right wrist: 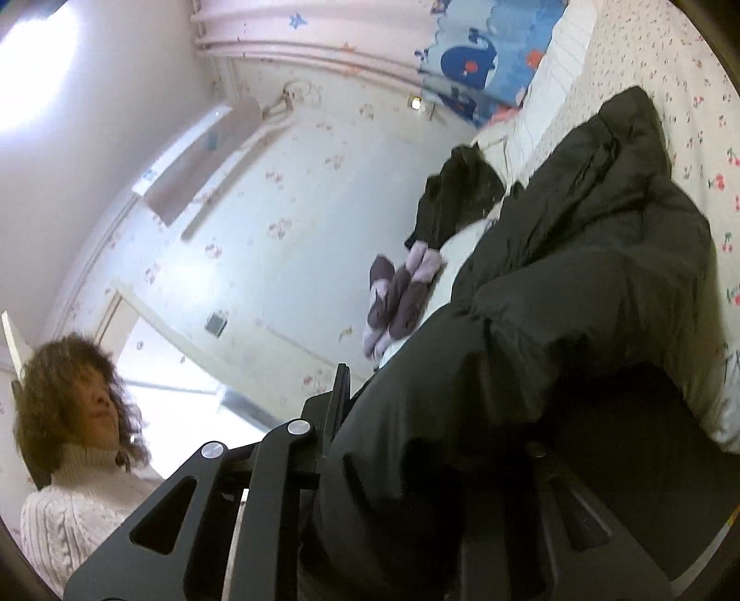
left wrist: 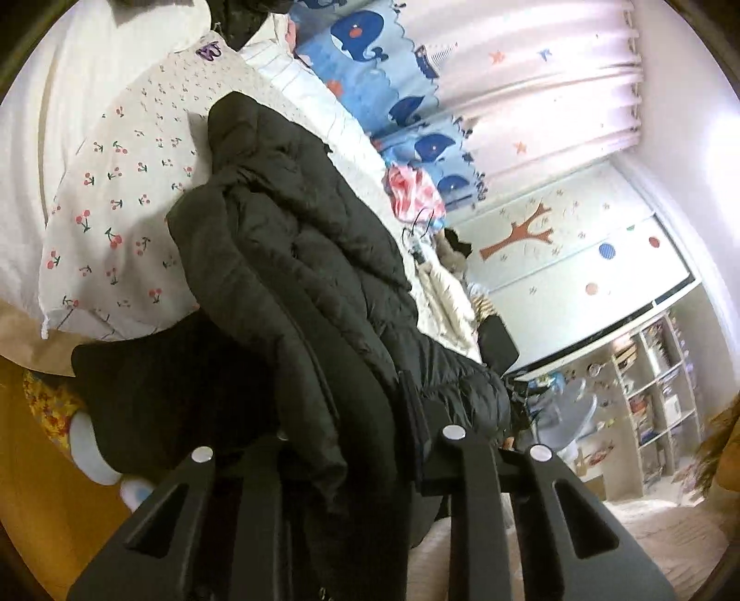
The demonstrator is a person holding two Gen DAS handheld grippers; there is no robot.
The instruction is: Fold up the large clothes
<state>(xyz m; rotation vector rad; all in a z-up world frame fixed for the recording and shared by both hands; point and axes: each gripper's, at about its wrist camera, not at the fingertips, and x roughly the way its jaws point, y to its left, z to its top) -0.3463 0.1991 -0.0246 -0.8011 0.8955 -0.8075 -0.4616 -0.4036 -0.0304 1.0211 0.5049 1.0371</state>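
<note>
A large black puffer jacket [left wrist: 296,259] lies bunched along the bed with the cherry-print sheet [left wrist: 106,217]. My left gripper [left wrist: 351,444] is shut on a fold of the jacket's edge, the cloth draped between and over its black fingers. In the right wrist view the same jacket [right wrist: 578,286] stretches away over the cherry-print sheet [right wrist: 693,92]. My right gripper [right wrist: 416,416] is shut on the jacket's near edge; the cloth covers the right finger, only the left finger [right wrist: 340,397] shows.
Blue whale-print curtains [left wrist: 370,41] hang behind the bed. A pink cloth [left wrist: 411,189] and other clutter lie at the bed's far side. Shelves [left wrist: 656,393] stand along the far wall. Purple mittens [right wrist: 397,296] and another dark garment [right wrist: 458,189] lie on the bed. A person in a white sweater [right wrist: 78,485] stands beside it.
</note>
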